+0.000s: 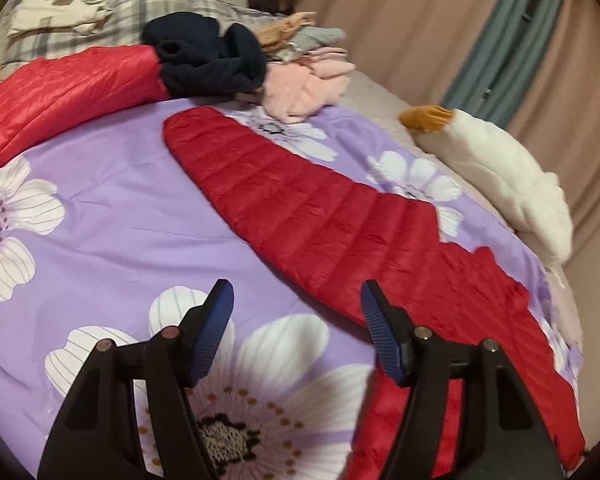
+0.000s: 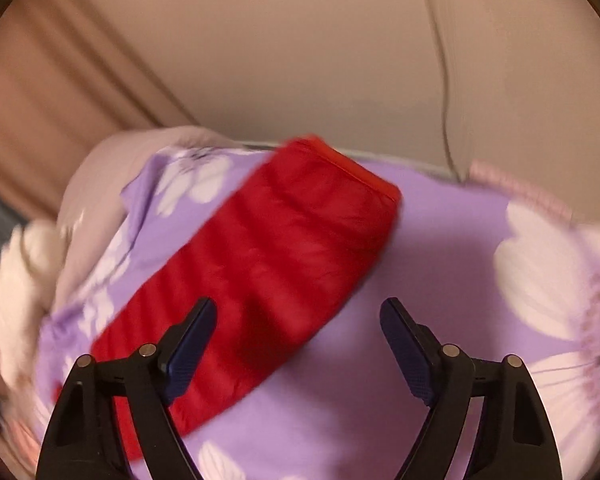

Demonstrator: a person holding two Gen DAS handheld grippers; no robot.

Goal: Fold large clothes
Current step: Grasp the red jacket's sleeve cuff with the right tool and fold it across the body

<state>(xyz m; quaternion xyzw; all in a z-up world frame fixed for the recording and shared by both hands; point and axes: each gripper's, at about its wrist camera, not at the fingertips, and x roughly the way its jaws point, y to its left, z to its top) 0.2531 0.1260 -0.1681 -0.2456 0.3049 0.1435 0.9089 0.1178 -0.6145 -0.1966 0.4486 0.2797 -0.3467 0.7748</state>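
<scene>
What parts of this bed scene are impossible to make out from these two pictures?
- Red jacket: in the left wrist view its lower part runs behind the gripper's frame and off the bottom edge.
- Same jacket: the right wrist view is motion-blurred, so the quilting is smeared.
- Clothes pile: single garments overlap and can't be told apart.
- White plush toy: no face shows.

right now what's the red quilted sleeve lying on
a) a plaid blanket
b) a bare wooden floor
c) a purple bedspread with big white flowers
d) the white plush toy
c: in the left wrist view the red quilted sleeve lies stretched flat on the purple bedspread printed with white flowers, apart from the white plush toy at the bed's edge.
</scene>
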